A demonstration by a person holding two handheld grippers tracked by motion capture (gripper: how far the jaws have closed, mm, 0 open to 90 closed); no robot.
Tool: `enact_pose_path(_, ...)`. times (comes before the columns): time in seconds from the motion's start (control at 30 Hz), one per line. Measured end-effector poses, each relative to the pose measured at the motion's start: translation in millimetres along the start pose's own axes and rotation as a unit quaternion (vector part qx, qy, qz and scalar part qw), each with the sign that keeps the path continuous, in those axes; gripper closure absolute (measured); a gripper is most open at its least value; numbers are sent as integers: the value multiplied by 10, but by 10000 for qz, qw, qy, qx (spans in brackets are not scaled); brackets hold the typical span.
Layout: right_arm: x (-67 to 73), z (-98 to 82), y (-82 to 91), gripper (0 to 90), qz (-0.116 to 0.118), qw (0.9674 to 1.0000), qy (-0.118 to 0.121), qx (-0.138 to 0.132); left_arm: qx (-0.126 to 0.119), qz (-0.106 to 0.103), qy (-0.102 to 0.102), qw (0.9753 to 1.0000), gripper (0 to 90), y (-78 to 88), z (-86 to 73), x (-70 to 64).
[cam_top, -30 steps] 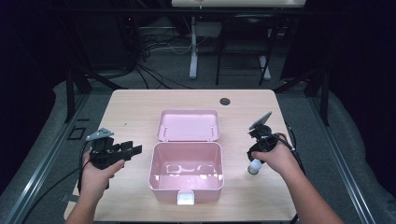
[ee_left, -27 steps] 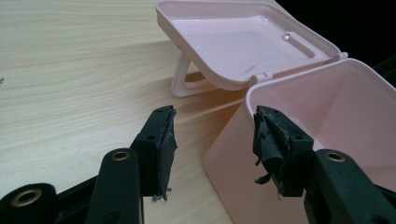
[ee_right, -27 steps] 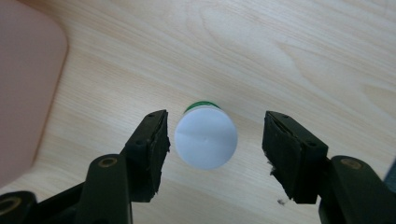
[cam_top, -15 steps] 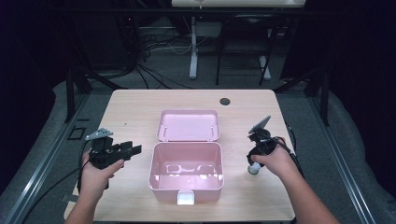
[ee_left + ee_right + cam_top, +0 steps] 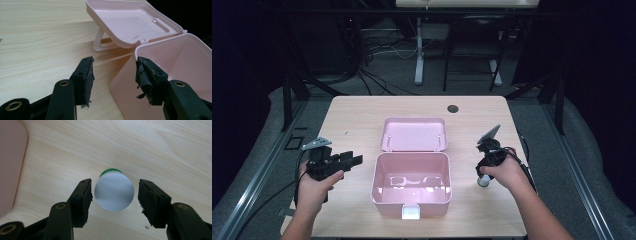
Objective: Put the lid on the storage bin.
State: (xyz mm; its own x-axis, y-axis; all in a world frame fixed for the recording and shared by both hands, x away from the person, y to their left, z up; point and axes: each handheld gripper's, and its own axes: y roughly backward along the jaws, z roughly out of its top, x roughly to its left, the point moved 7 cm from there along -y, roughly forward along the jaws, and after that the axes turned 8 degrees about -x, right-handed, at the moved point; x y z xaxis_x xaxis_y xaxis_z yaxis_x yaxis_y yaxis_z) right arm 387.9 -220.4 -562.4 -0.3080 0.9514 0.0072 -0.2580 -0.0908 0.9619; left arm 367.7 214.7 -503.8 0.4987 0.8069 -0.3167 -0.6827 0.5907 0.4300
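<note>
Right gripper view: right gripper [image 5: 113, 202] jaws, just closing, not yet squeezing, straddle the white-capped bottle [image 5: 114, 191] to grab it

We find bare tabletop [image 5: 362, 115] along its far edge and left side; the open pink box [image 5: 412, 182] blocks the middle toward the near edge.

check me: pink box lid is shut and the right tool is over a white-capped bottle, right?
Not quite: the lid of the pink box is open, swung back, as the high view shows. The right tool does straddle the white-capped bottle, its jaws closing in, not yet pressing.
</note>
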Motion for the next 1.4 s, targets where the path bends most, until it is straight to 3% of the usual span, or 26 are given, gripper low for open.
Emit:
enact_pose_path(0.27,-6,-9,-35,459,-21,10000,-7,50,-12,-6,18,10000,483,1,0,9)
enact_pose_path(0.33,3,-13,-47,468,107,9998,-161,9,-9,-7,21,10000,483,1,0,10)
enact_pose_path(0.5,-29,-83,-124,473,163,9994,-207,219,0,-2,30,10000,482,-5,-6,14)
enact_pose_path(0.57,-19,-84,-132,489,242,9992,-281,147,7,1,30,10000,482,-12,-11,15)
enact_pose_path(0.8,-32,-97,-144,493,253,9994,-219,132,25,1,25,10000,482,-21,-19,19)
enact_pose_path(1.0,-20,-85,-157,497,249,9996,-60,-91,44,-5,36,10000,481,-32,-29,18)
enact_pose_path(1.17,-10,-80,-149,498,195,9998,96,-14,55,0,44,10000,480,-36,-35,25)
enact_pose_path(1.4,18,-68,-148,499,195,9998,108,21,58,-2,71,10000,480,-43,-42,34)
